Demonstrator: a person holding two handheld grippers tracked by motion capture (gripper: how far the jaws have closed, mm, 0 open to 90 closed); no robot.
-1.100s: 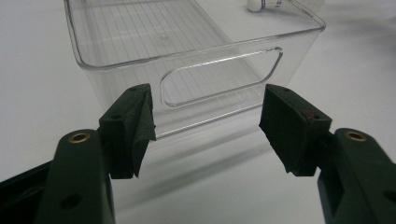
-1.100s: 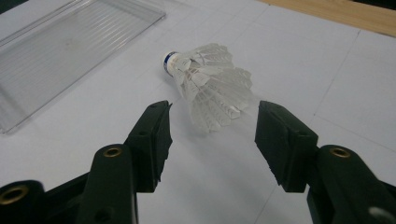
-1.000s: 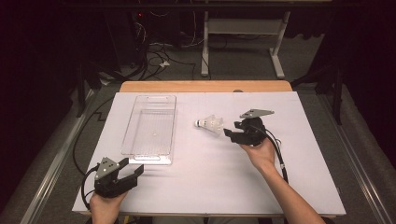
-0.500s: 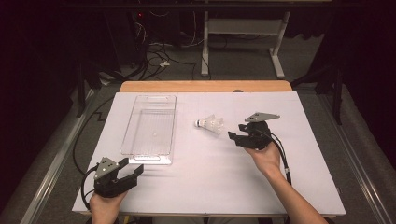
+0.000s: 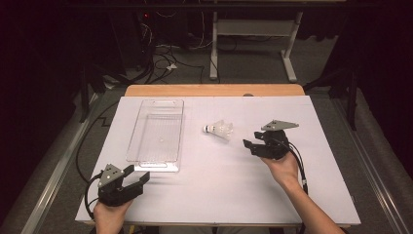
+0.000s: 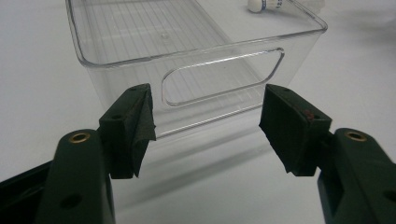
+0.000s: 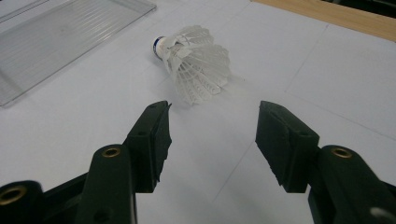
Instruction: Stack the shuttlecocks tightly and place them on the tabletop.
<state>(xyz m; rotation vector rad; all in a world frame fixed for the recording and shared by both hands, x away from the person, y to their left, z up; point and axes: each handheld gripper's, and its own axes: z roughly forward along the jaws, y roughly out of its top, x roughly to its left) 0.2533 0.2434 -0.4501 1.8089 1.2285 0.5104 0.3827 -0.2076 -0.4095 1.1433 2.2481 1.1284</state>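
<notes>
1. High view: the white counter (image 5: 219,195) carries everything, with the person's forearms coming in from its near edge.
2. A clear plastic bin (image 5: 157,134) lies left of centre, empty.
3. The left tool (image 5: 134,181) rests near the bin's closest end, jaws spread and gripping nothing, aimed at the handle cutout.
4. The right tool (image 5: 249,145) sits low, pointing leftward, released and holding nothing.
5. The shuttlecock (image 5: 219,130) lies on its side between bin and right tool, cork toward the bin.
6. To grasp well, I judge the right tool should advance level and close gently across the feather skirt, avoiding crushing.
</notes>
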